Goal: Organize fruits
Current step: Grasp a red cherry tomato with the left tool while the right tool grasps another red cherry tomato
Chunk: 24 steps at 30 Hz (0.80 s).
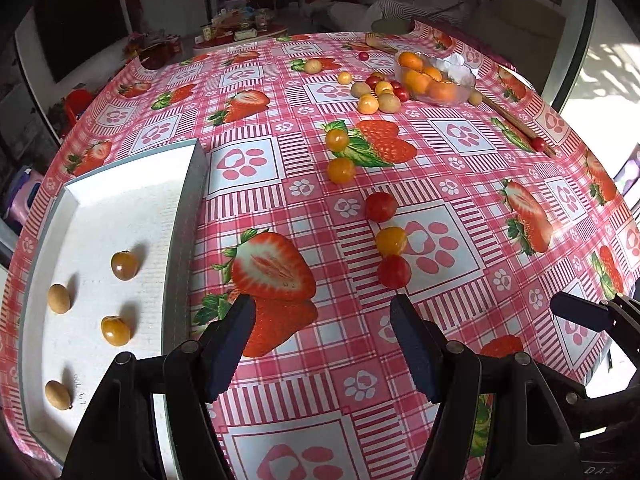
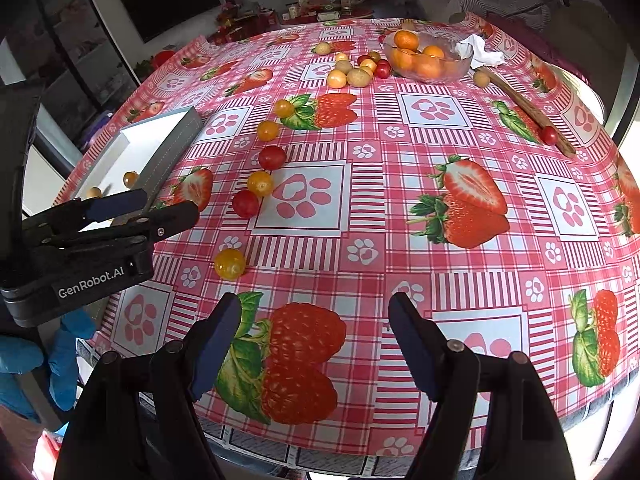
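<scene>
A white tray point(image 1: 120, 200) lies at the table's left and holds several small fruits: two tan ones point(image 1: 59, 299) and two orange ones point(image 1: 115, 331). Loose red tomatoes point(image 1: 394, 271) and yellow-orange fruits point(image 1: 391, 241) trail across the strawberry tablecloth toward a glass bowl of oranges point(image 1: 434, 80). My left gripper point(image 1: 322, 320) is open and empty, just right of the tray, short of the nearest red tomato. My right gripper point(image 2: 314, 320) is open and empty near the table's front edge; a yellow fruit point(image 2: 229, 263) lies ahead to its left. The left gripper point(image 2: 144, 208) also shows in the right wrist view.
More small fruits point(image 1: 378, 98) cluster beside the bowl. A crumpled white tissue point(image 2: 482, 52) lies by the bowl. A wooden stick point(image 2: 528, 108) with a red tomato point(image 2: 549, 135) beside it lies at the right. The table edge point(image 2: 360, 452) is close below my right gripper.
</scene>
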Available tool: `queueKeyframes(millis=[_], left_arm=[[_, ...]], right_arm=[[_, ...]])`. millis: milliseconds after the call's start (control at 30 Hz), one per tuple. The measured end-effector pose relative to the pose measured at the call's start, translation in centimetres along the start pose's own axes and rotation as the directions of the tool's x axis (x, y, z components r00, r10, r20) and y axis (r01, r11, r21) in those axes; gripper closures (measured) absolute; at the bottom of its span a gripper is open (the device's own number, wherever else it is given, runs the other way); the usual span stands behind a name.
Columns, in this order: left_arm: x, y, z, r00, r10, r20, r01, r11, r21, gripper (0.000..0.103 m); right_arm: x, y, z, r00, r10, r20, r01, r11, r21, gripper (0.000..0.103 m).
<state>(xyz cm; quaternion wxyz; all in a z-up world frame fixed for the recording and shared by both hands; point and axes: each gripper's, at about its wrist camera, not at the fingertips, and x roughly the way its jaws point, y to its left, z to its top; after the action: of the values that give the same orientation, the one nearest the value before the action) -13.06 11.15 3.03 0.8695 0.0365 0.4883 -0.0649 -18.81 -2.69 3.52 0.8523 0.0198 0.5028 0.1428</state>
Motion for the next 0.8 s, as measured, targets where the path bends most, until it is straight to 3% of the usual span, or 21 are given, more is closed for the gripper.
queueKeyframes(millis=[267,433,633,800], left_arm=[[1.5,-2.0,1.0,1.000,0.004,-0.015,-0.003,1.000,0.022,0.032],[2.6,-2.5,1.3,0.999,0.025,-0.034,-0.025,1.000,0.007,0.032],[3.0,-2.8,1.5,0.999,0.044,-0.027,-0.045,0.999,-0.031,0.032],[3.2,-2.8,1.6,0.998,0.050,-0.022,-0.052,0.996,-0.072,0.032]], right_arm=[[-0.2,-4.7,1.1,0.998,-0.056,0.025,0.054,0.995,0.079,0.024],[0.1,-8.9,3.1,0.989,-0.146,0.039,0.140,0.981,0.134,0.024],[1.1,-15.7,7.0,0.964,-0.258,0.060,0.232,0.932,0.280,0.024],[2.7,-20.1,9.6,0.958,-0.282,0.051,0.238,0.882,0.406,0.025]])
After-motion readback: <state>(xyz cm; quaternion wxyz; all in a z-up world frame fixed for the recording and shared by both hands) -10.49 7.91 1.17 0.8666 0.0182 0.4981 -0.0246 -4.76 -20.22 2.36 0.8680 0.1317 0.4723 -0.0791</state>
